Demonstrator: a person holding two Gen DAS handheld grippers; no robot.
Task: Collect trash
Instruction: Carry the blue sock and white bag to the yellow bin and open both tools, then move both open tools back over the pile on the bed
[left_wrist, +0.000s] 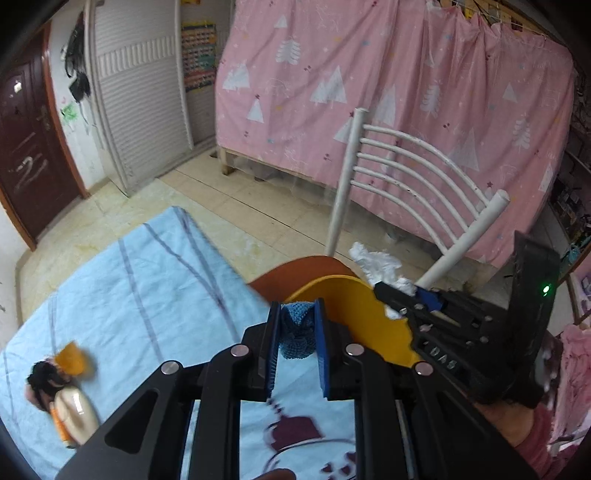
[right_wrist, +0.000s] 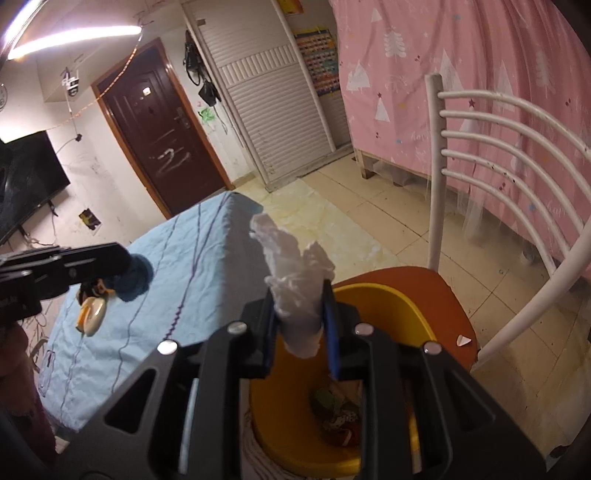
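Note:
My left gripper (left_wrist: 297, 332) is shut on a blue knitted ball (left_wrist: 297, 334) above the blue bedsheet, close to the yellow bin (left_wrist: 365, 317). It also shows in the right wrist view (right_wrist: 122, 275), with the ball (right_wrist: 138, 277) at its tip. My right gripper (right_wrist: 301, 314) is shut on a crumpled white tissue (right_wrist: 295, 273) and holds it over the yellow bin (right_wrist: 402, 306), which stands on the orange chair seat (right_wrist: 436, 291). Colourful wrappers (right_wrist: 338, 417) lie inside the bin. The right gripper (left_wrist: 410, 301) with the tissue (left_wrist: 376, 262) shows in the left wrist view.
A table with a light blue striped sheet (left_wrist: 122, 291) carries a small doll with an orange piece (left_wrist: 62, 384). The white chair back (right_wrist: 498, 184) rises behind the bin. A pink curtain (left_wrist: 406, 92), a sliding wardrobe (right_wrist: 266, 103) and a dark door (right_wrist: 159, 147) ring the tiled floor.

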